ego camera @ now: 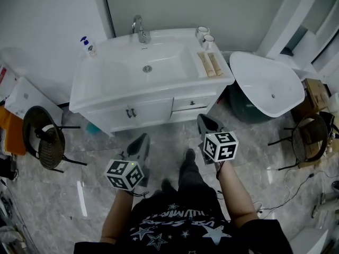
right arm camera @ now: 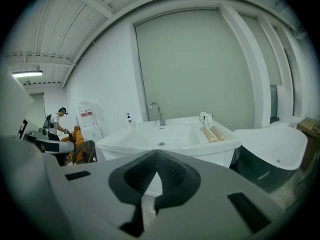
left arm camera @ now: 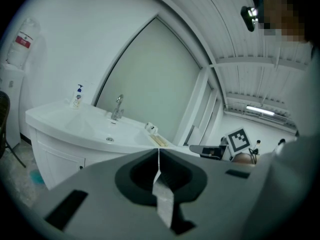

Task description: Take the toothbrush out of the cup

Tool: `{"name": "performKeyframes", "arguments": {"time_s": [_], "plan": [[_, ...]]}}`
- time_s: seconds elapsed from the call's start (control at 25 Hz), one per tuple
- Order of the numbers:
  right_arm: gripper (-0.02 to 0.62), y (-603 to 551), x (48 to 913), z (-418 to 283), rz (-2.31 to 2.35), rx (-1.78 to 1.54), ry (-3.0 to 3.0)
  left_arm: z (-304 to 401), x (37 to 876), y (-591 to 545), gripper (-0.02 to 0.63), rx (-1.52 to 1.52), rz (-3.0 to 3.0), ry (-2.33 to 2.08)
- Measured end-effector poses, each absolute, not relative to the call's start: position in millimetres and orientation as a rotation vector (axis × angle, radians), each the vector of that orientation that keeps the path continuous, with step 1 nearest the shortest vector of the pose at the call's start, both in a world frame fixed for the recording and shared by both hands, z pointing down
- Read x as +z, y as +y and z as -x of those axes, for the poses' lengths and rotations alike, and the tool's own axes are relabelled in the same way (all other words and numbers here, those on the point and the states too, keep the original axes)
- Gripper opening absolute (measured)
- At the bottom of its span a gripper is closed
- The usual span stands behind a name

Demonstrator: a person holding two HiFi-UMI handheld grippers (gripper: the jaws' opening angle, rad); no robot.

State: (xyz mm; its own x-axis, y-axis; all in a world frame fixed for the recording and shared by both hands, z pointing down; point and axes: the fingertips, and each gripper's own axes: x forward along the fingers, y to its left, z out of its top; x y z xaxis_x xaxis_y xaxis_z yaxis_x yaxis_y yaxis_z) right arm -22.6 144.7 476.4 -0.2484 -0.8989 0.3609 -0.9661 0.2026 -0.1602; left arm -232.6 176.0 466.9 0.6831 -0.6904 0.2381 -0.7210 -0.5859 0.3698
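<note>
Two white cups [ego camera: 205, 37] stand side by side at the back right corner of the white washbasin counter [ego camera: 217, 80]; no toothbrush can be made out in them from here. They also show small and far off in the left gripper view, cups [left arm camera: 151, 128], and in the right gripper view, cups [right arm camera: 205, 118]. Both grippers hang over the floor in front of the vanity, well short of the cups. My left gripper [ego camera: 143, 139] is shut with nothing in it, its jaws meeting in a thin seam [left arm camera: 159, 154]. My right gripper [ego camera: 202, 118] is shut and empty too [right arm camera: 156, 155].
On the counter are a faucet [ego camera: 139, 29], a soap bottle [ego camera: 87, 45] at the back left and two beige bars [ego camera: 210, 64] in front of the cups. A white tub [ego camera: 267, 83] stands right of the vanity. Black chairs [ego camera: 46, 139] [ego camera: 310, 136] flank the floor.
</note>
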Motion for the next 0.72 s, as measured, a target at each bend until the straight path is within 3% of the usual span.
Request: {"name": "performKeyframes", "arguments": {"time_s": [0.72], "plan": [[0.012,174,473,25,-1.743,0.518,-2.33,213,463,198,0.02,0.095,-2.468,-1.102]]}}
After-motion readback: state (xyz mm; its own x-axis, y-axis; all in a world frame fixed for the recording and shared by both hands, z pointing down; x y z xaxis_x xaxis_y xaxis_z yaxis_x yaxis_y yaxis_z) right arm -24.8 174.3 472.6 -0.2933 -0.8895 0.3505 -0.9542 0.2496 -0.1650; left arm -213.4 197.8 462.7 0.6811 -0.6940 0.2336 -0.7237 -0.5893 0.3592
